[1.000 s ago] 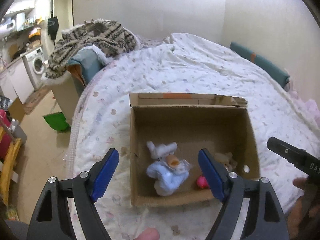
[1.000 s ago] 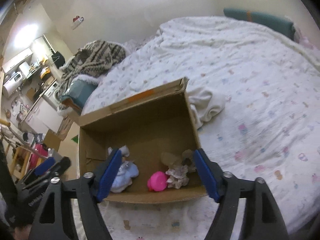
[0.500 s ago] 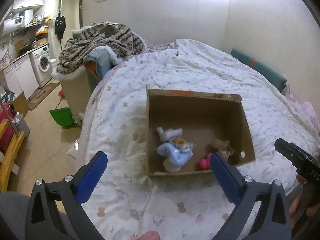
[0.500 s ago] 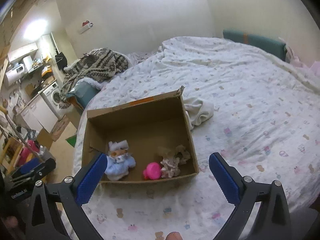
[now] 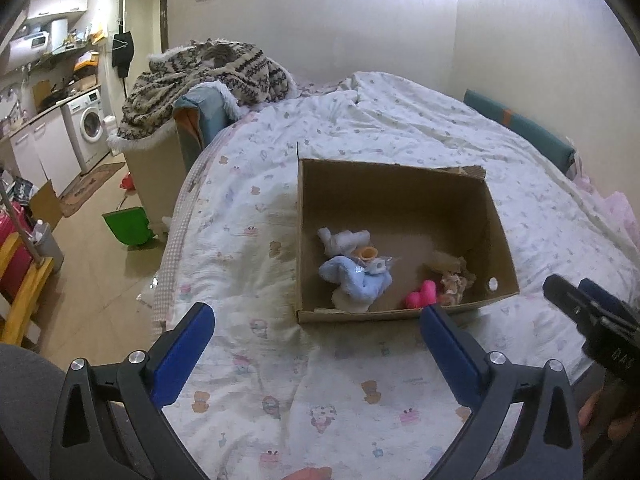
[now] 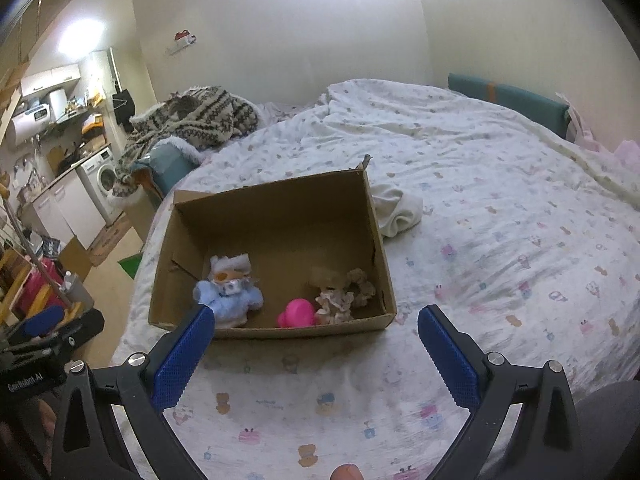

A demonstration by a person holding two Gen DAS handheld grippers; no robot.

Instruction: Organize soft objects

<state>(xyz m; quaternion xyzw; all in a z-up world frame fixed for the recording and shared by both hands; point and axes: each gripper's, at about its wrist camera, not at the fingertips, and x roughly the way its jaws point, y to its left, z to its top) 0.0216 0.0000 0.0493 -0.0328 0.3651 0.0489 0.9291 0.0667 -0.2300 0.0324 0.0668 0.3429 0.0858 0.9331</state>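
Observation:
An open cardboard box [image 5: 400, 188] [image 6: 280, 204] sits on the bed. Inside lie a light-blue and white plush toy [image 5: 354, 276] [image 6: 230, 292], a pink soft toy [image 5: 422, 296] [image 6: 298, 314] and a beige frilly soft item [image 5: 454, 276] [image 6: 344, 290]. My left gripper [image 5: 316, 344] is open and empty, held back from the box's near wall. My right gripper [image 6: 316, 344] is open and empty, also short of the box. A white cloth [image 6: 398, 210] lies on the bed beside the box's right wall.
The bed has a white patterned sheet [image 5: 320, 392] [image 6: 500, 240]. A patterned blanket [image 5: 208, 76] is heaped on a chair at the bed's far left. A green dustpan [image 5: 128, 224] lies on the floor at left. A teal cushion [image 6: 508, 100] lines the far wall.
Both grippers have pulled back and up from the box and opened wider. The box and its toys now look smaller and farther away; the toys have not moved.

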